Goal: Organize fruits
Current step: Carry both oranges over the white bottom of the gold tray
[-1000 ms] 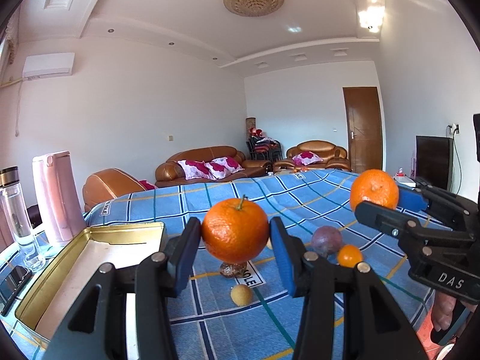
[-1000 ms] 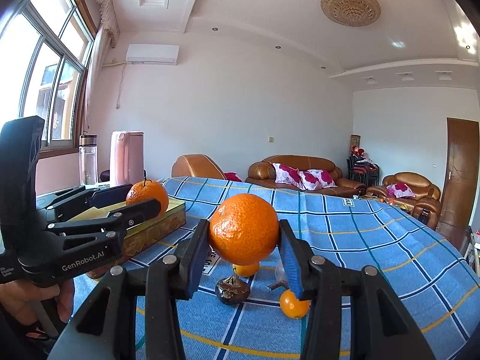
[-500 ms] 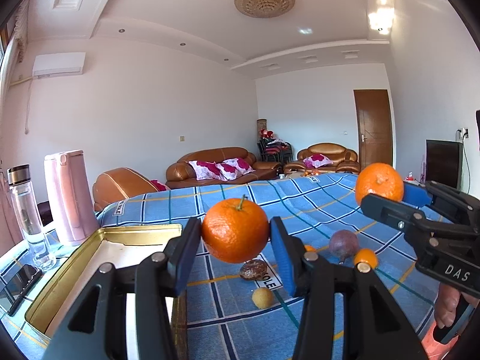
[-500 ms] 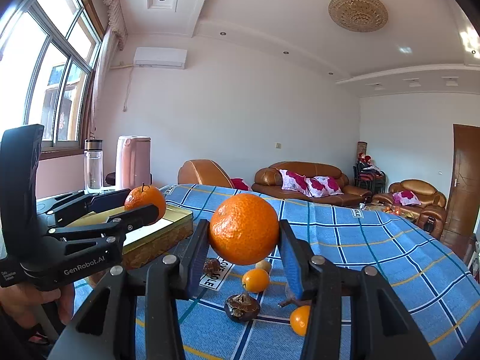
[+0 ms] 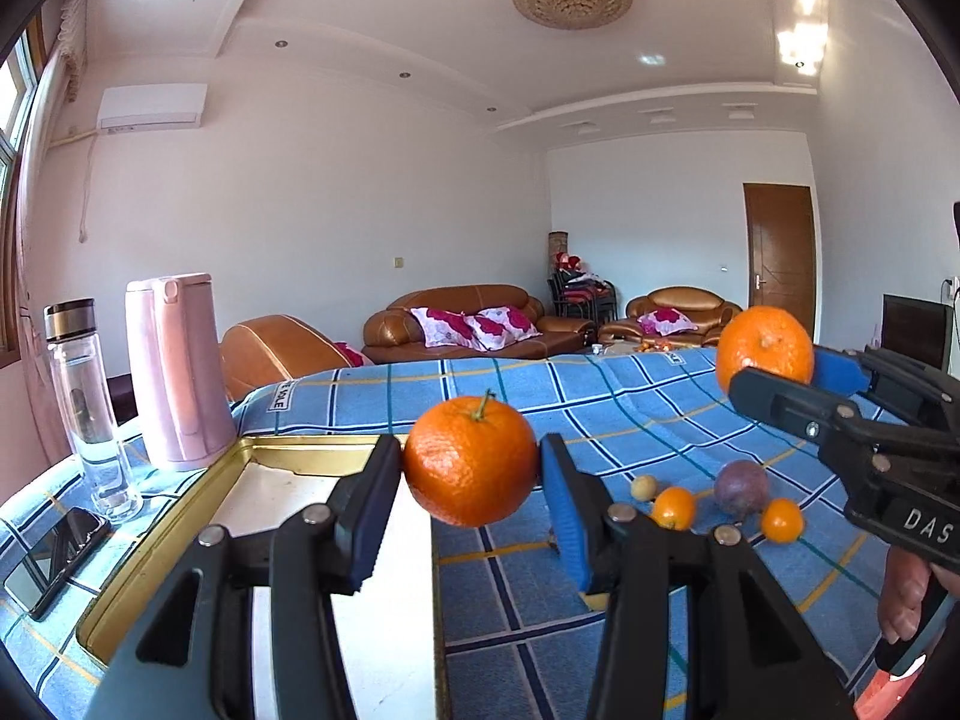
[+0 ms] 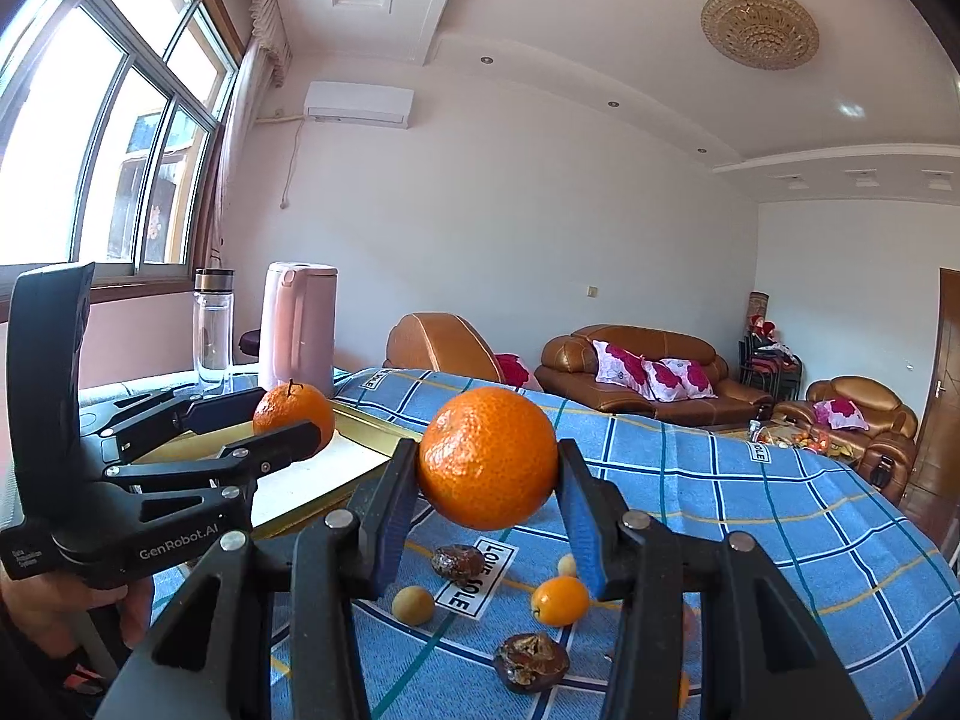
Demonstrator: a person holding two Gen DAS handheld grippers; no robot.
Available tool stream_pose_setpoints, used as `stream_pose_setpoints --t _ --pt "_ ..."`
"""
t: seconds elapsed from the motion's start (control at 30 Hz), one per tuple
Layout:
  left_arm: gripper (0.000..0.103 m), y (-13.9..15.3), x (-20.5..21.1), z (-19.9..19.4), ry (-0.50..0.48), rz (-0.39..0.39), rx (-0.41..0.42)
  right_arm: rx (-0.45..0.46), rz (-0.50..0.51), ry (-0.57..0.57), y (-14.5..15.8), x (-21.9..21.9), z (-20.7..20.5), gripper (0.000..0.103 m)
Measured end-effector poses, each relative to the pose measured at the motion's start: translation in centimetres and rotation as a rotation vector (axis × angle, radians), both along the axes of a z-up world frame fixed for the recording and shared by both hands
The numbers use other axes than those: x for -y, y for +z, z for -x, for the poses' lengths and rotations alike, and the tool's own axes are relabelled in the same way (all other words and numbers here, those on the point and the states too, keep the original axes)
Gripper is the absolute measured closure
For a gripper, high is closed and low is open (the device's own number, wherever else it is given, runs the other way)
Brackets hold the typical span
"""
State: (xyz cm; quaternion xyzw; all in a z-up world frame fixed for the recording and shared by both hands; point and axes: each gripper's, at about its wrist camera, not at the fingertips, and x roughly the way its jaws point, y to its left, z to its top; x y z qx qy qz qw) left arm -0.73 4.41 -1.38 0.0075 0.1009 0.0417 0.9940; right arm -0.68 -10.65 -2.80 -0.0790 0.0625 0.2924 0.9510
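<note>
**Two oranges held aloft over the blue checked cloth**

Here, at the bottom of the left wrist view, the left gripper (image 5: 471, 468) clenches a round orange with a short green stem (image 5: 470, 461) between its blue-padded black fingers (image 5: 564, 504), the fruit lifted clear of the table. Low and left of it lies the shallow gold metal tray with a pale floor (image 5: 180, 516), its near corner under the left finger. In the right wrist view the right gripper (image 6: 487, 462) likewise grasps a second round orange (image 6: 487, 457) at frame centre, above the blue checked tablecloth (image 6: 750, 516). Just beyond the fingers, loose on the cloth, sit a small orange kumquat (image 6: 560, 600), a pale yellow round fruit (image 6: 413, 604) and two dark wrinkled brown fruits (image 6: 531, 669); a dull purple round fruit (image 5: 741, 486) shows at the right of the left view. Farther back at the left stand a clear bottle with a steel cap (image 5: 90, 408) and a pink plastic kettle (image 5: 174, 372). Brown leather sofas (image 6: 636, 372) line the far wall.
</note>
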Motion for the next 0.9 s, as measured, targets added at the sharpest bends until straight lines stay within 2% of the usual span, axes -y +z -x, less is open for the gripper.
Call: stream_pose_setpoints --t 0.4,0.73,0.9 --pt "0.054 -0.8 -4.8 -0.5 0.121 0.010 -0.033 -0.022 0.050 0.091 0.0 -4.0 -1.4 0.056" --pt "0.054 -1.2 -8.0 -1.1 0.181 0.024 -0.074 -0.058 0.087 0.154 -0.5 -7.2 -2.4 0.056" --pt "0.054 -1.5 -9.6 -1.6 0.220 0.031 -0.117 -0.076 0.098 0.180 -0.6 -8.5 -3.0 0.056"
